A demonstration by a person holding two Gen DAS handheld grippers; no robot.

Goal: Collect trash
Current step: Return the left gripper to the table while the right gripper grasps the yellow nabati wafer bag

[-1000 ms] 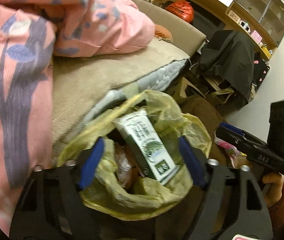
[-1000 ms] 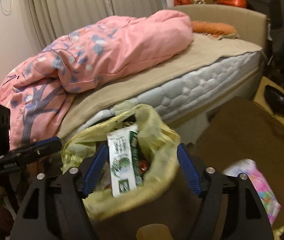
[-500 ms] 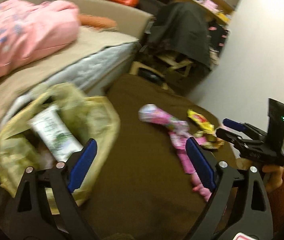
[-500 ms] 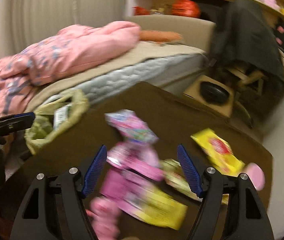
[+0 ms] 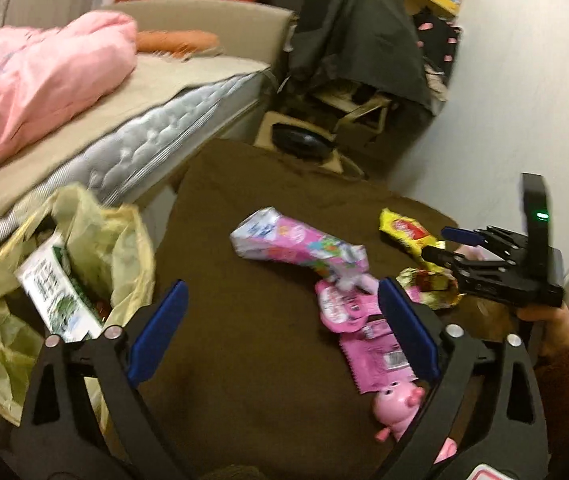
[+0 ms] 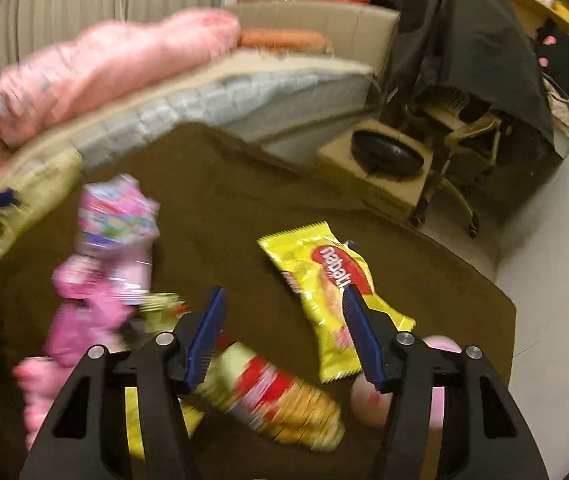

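Bedding fills the back of both views: a bed (image 5: 132,120) with a pink quilt (image 5: 36,68), and in front of it a brown-covered table (image 5: 252,320) strewn with wrappers. At the table's left edge sits the yellow-green trash bag (image 5: 96,248), a white-and-green carton (image 5: 56,292) poking out of it.

A second ago both tools hung right over that bag; now they have swung across to the litter, so the drop-off looks finished and a fresh pick-up is beginning.

In the right wrist view the right tool (image 6: 280,332) has its jaws closing, though the blue pads press on nothing yet. The yellow snack wrapper (image 6: 316,276) lies flat on the table with its lower end passing under the right-hand pad, and a blurred red-and-yellow packet (image 6: 280,400) lies low between the fingers. Which of the two is the target I cannot tell.

The left tool (image 5: 280,332) is released, jaws wide, hovering over bare cloth; the pink milk carton (image 5: 296,244) lies beyond its tips, the pink wrappers (image 5: 364,332) are beside its right finger, and a small pink pig toy (image 5: 396,404) sits lower by that finger.
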